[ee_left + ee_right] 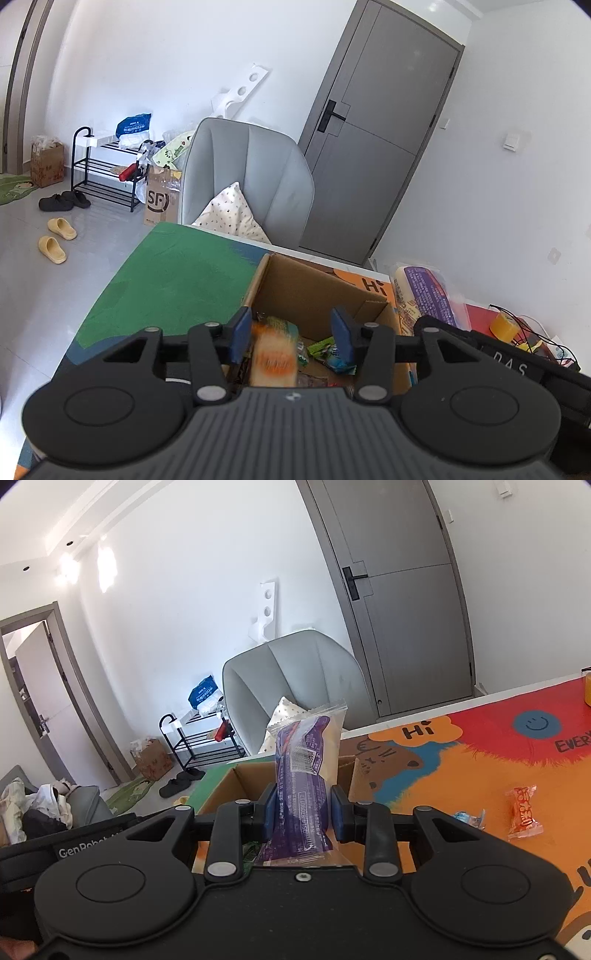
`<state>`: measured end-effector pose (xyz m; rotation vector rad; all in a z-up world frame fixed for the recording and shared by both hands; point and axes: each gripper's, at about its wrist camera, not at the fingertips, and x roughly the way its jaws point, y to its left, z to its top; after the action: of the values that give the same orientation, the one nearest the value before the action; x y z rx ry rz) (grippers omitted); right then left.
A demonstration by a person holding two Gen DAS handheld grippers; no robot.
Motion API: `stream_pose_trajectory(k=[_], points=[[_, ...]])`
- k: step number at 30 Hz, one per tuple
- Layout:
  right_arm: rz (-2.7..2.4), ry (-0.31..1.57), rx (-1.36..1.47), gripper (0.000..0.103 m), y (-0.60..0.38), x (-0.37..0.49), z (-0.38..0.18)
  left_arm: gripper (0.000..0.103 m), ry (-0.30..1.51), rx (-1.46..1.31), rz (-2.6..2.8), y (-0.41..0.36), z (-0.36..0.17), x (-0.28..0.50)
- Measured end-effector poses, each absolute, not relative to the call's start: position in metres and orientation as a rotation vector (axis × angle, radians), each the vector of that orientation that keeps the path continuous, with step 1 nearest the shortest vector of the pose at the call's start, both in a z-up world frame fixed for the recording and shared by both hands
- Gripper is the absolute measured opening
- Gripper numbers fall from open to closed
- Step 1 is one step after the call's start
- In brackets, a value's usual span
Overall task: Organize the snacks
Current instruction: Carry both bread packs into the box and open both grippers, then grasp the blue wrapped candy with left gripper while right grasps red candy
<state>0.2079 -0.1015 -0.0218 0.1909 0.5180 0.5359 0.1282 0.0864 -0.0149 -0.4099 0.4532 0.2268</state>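
My left gripper [291, 338] is open above an open cardboard box [314, 291]. A blurred orange snack packet [275, 360] is between its pads, apart from them, over the box. Several wrapped snacks [328, 350] lie inside the box. My right gripper [302, 810] is shut on a long purple and white snack bag [306, 771], held upright near the cardboard box [236, 779]. The same bag shows at the right in the left wrist view [424, 291]. An orange candy packet [522, 808] and a small blue packet [469, 818] lie on the colourful mat [461, 768].
A grey armchair [251, 177] with a pillow stands behind the table. The green part of the mat [177, 277] lies left of the box. A yellow object [504, 325] with cables sits at the right. A grey door [376, 147] is behind.
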Motion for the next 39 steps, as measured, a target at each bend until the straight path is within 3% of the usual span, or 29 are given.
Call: stream_pose_trajectory(k=[9, 11, 14, 22, 28, 39], points=[[0.548, 0.535, 0.208, 0.035, -0.077, 0.217, -0.025, 0.066, 0.433, -0.419, 0.288, 0.107, -0.011, 0.115], [0.541, 0.525, 0.206, 0.056, -0.076, 0.215, -0.023, 0.078, 0.429, -0.423, 0.304, 0.109, -0.011, 0.114], [0.533, 0.502, 0.188, 0.070, -0.079, 0.208, -0.020, 0.088, 0.426, -0.415, 0.325, 0.108, -0.011, 0.115], [0.420, 0.508, 0.217, 0.096, -0.112, 0.203, -0.016, 0.097, 0.462, -0.429, 0.322, 0.095, -0.013, 0.117], [0.385, 0.519, 0.244, 0.103, -0.140, 0.197, -0.016, 0.099, 0.455, -0.409, 0.300, 0.076, -0.009, 0.115], [0.331, 0.490, 0.256, 0.103, -0.185, 0.184, -0.008, 0.100, 0.443, -0.377, 0.244, 0.045, 0.001, 0.114]])
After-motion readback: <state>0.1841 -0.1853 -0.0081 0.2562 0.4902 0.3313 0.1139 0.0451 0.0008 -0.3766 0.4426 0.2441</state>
